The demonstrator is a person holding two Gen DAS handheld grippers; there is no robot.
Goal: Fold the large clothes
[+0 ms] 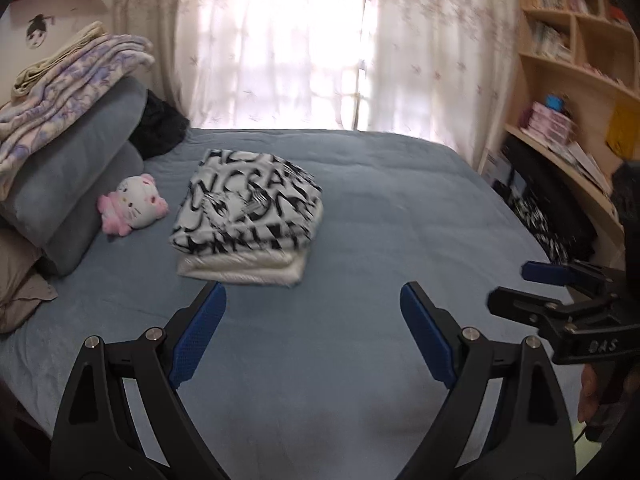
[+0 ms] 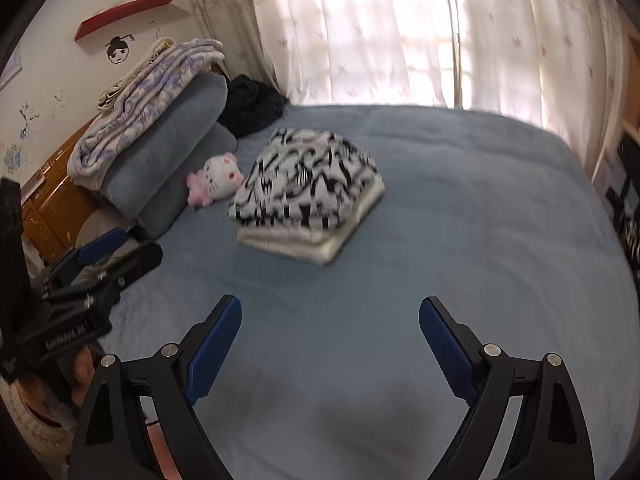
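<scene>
A folded black-and-white patterned garment (image 1: 248, 204) lies on top of a folded white garment (image 1: 240, 270), stacked on the blue bed (image 1: 360, 220). The stack also shows in the right wrist view (image 2: 308, 184). My left gripper (image 1: 312, 300) is open and empty, above the bed, short of the stack. My right gripper (image 2: 330, 312) is open and empty, above the bed near its front. The right gripper shows at the right edge of the left wrist view (image 1: 516, 284); the left gripper shows at the left edge of the right wrist view (image 2: 136, 246).
Blue pillows (image 1: 76, 184) with folded blankets (image 1: 68, 84) on top are stacked at the bed's left. A pink-and-white plush toy (image 1: 134, 204) lies beside them. Dark clothing (image 1: 160, 124) sits at the far corner. A wooden bookshelf (image 1: 572, 80) stands right. Curtains (image 1: 320, 40) hang behind.
</scene>
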